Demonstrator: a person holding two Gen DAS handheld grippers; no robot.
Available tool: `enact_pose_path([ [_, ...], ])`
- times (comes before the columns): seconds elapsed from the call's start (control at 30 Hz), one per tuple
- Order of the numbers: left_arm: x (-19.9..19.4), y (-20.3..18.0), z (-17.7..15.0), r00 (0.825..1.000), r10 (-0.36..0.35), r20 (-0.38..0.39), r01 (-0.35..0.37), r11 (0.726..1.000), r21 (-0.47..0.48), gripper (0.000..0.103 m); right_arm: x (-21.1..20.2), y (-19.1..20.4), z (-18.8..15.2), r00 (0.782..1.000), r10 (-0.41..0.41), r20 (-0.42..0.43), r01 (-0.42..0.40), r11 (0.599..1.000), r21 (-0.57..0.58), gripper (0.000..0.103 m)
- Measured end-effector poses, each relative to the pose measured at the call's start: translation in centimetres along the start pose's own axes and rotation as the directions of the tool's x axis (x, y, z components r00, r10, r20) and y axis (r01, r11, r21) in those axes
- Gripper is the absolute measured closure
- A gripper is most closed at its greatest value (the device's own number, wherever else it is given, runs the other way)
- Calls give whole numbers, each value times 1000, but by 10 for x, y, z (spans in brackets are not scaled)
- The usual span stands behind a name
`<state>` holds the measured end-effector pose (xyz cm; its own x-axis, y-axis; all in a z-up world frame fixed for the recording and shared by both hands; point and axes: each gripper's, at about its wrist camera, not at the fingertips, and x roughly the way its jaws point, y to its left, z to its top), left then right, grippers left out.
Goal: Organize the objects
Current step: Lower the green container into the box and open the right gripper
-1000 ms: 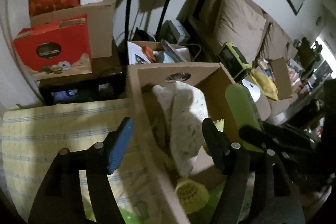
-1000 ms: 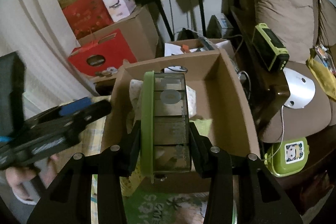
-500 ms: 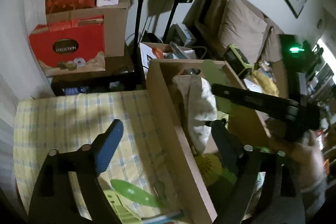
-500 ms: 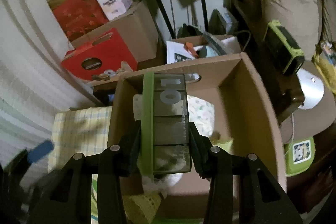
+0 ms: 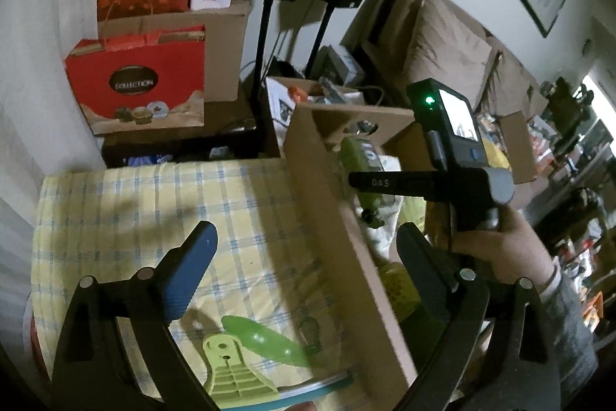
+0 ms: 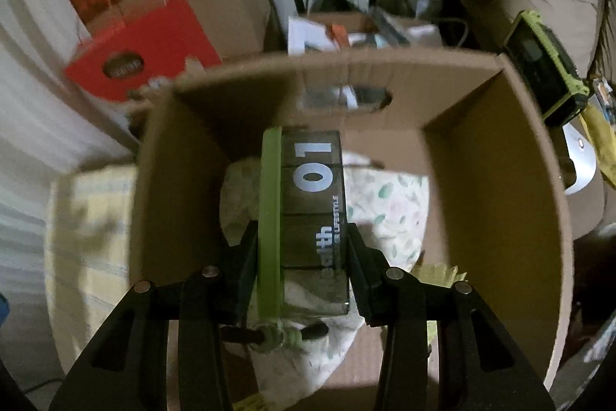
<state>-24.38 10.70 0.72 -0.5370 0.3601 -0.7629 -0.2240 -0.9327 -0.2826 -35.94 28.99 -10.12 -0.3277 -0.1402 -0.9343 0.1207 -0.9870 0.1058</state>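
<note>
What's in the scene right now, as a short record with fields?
right tongs: shut on container, over box
left tongs: just been opening, nothing between them, over checked cloth
container: dark, green lid, marked 01
box: cardboard, holds floral cloth
on checked cloth: green utensils

Left black two-finger gripper [image 5: 304, 257] is showing angular black frame arms with silver round screws, one blue ribbed pad [image 5: 192, 268] and one dark pad; right black two-finger gripper [image 6: 300, 257] is showing matching black arms, silver screws and dark pads; its handle unit is carrying a green light, a small lit screen and white lettering; the person's hand [image 5: 500, 249] is wearing a grey patterned sleeve [image 5: 569, 326].
</note>
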Motion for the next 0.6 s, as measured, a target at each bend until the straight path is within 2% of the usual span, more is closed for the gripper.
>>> enact_pose_path([
  [0.1,4,5,-3,1000,8,-12,-8,1000,-5,9,8,1,-3,999,-18,-39,18,1000,-2,59],
  [0.27,3,8,-6,1000,23,-11,-23,1000,-9,9,-14,5,-8,1000,-1,17,1,1000,-13,56],
  [0.33,1,8,-8,1000,30,-6,-30,1000,-8,9,-27,6,-10,999,-6,49,7,1000,-16,47],
  [0.6,-11,10,-14,999,47,-8,-47,999,2,9,-85,8,-25,987,44,157,-42,999,-16,43],
])
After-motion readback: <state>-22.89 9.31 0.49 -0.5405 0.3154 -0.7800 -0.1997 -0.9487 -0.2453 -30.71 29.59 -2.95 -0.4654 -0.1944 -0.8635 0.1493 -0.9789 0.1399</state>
